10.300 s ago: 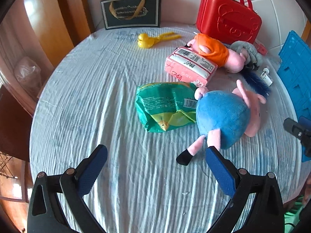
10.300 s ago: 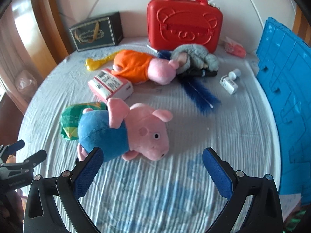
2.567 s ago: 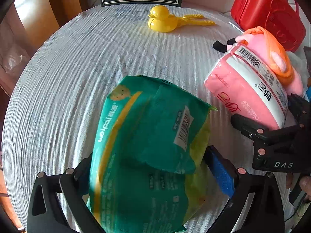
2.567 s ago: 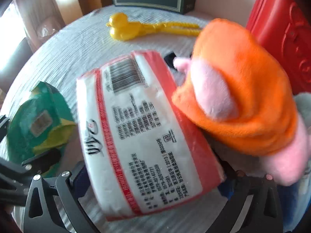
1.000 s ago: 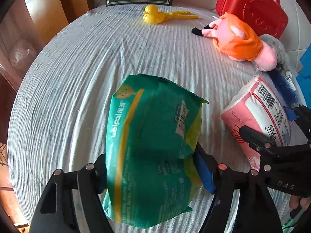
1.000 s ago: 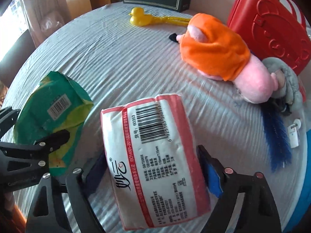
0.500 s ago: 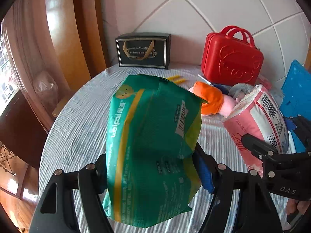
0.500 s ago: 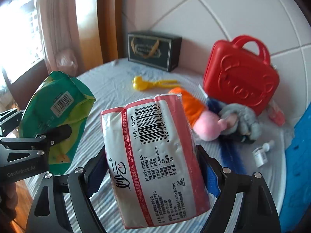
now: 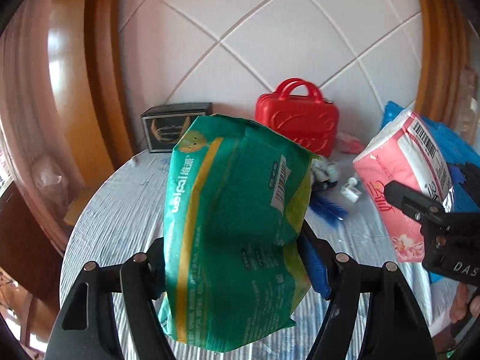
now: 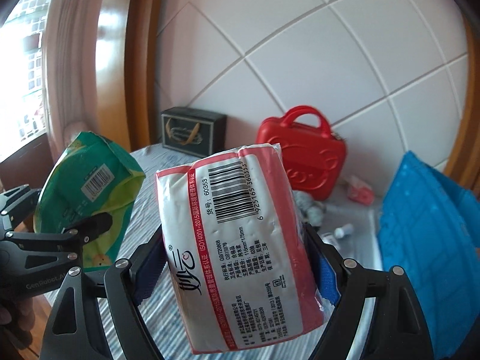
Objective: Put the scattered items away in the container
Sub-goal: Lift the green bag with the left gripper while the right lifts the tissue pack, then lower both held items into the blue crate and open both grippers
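White tiled wall [image 10: 330, 60] with diagonal grout lines is filling the upper frame, wooden trim [image 9: 90, 90] curving along the left edge. Below it, a round table [image 9: 120, 210] under a pale ribbed cloth is carrying a red case [image 9: 297, 124] at centre and a dark gift box [image 9: 175, 126] to its left, both back against the wall. Left claw [image 9: 237, 265] is gripping a green packet [image 9: 237, 228], holding it upright above the table at frame centre. Right claw [image 10: 237, 265] is clamping a pink tissue pack [image 10: 237, 240], barcode facing the camera, likewise lifted clear of the cloth. In the left wrist view that pack is sitting at right of frame, level with the green packet. Blue crate [image 10: 426, 231] is standing at the right edge of the frame. A blue feathery piece [image 9: 328, 208], a small white bottle [image 9: 351, 190] and a grey plush [image 10: 310, 207] are lying on the cloth before the case.
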Motion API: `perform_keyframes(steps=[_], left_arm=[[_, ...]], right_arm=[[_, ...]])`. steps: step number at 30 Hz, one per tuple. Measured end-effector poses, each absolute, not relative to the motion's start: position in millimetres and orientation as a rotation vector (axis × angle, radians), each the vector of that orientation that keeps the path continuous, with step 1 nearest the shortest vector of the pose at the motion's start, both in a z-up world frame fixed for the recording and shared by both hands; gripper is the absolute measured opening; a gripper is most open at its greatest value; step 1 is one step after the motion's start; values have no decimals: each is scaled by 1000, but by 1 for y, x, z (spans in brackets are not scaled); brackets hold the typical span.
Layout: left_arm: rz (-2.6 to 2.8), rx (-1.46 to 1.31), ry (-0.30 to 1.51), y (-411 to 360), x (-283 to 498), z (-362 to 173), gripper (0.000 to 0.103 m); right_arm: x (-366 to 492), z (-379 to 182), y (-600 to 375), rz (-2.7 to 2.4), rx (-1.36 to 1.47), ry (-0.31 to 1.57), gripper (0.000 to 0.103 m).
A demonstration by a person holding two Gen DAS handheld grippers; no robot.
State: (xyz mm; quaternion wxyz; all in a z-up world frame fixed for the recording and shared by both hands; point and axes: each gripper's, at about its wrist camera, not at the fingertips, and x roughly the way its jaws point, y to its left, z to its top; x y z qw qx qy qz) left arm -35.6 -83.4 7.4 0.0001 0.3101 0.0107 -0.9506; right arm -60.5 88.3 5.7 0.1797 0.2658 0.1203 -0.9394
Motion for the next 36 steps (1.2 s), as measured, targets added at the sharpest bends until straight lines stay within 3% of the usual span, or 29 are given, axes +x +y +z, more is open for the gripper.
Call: perform_keyframes(steps=[18,28,36], left_arm=[[-3376,832,-61,78,-23,90,71],[-3506,895,-27,287,-65,148,71],[-3420,1201,-218,470,-112,141,71]], right_arm=[[21,101,261,-3049,672,272,84],[-10,132,459,-3163,674,372,85],[-72,114,605,-3151,861,416,85]])
